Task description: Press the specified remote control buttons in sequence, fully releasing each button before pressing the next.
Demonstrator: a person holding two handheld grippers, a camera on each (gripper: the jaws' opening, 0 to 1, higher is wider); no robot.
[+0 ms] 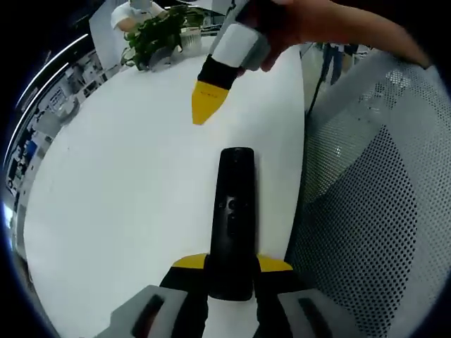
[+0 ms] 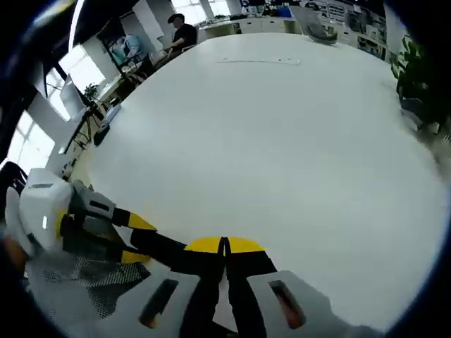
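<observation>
**Remote clamped, presser above it, no press yet**

White tabletop (image 1: 127,183), big and round-edged. Grey mesh chair (image 1: 380,211) just off its near edge, beside the remote. Potted plant (image 1: 158,35) at the far edge; the pot, the sole container, holds leafy green stems.

Black remote (image 1: 236,211) lies near the near edge, lengthwise away from the camera, buttons up. Left gripper (image 1: 232,271) is closed on its near end, yellow tips on both sides.

Right gripper (image 1: 208,102) hovers beyond the remote's far end, clear of it; in the right gripper view its tips (image 2: 224,246) meet, nothing between them.

Judged step: lining up for a press. Next move needs the closed tip lowered onto the target button, then lifted fully off.
</observation>
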